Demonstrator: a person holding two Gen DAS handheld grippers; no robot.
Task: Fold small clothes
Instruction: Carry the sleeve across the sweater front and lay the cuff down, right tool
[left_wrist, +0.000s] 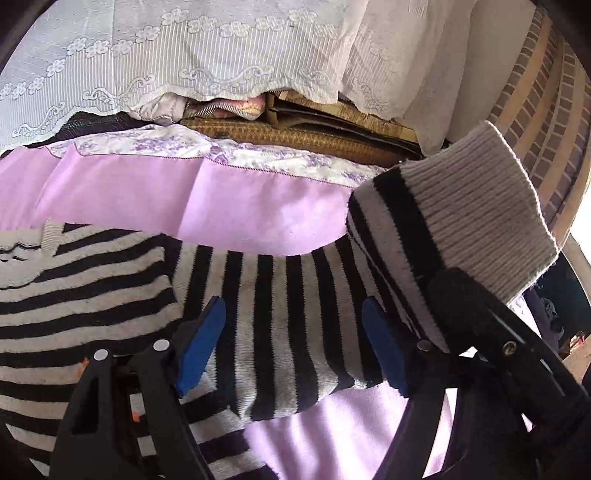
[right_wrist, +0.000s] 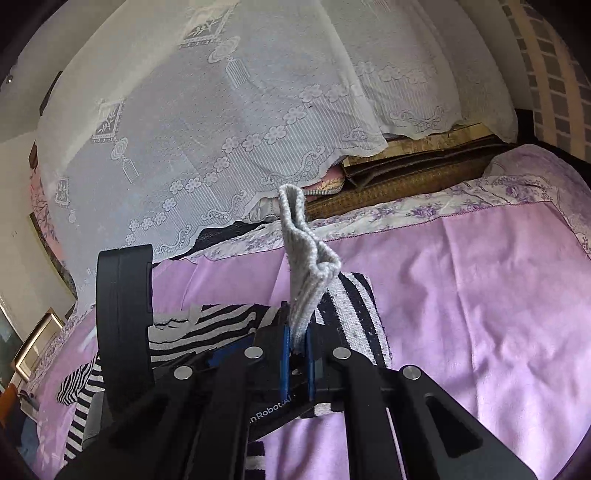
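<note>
Right claw (right_wrist: 295, 343) pinches cuff (right_wrist: 303, 258) before lace curtain (right_wrist: 221, 110).

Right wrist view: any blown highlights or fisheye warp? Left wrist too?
Right wrist view: sheen on the lilac satin bedspread, not clipped; white lace curtain bows strongly. Left wrist view: clipped white patch at right edge, black-and-white striped knit sweater sharp, brick wall curved.

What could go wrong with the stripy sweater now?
The right tool pinches only the edge of the grey cuff, so the cuff might slip out and the sleeve flop back unfolded. The left tool is open over the sleeve, pinning nothing, so pulling may drag the whole sweater across the purple sheet and rumple it.
</note>
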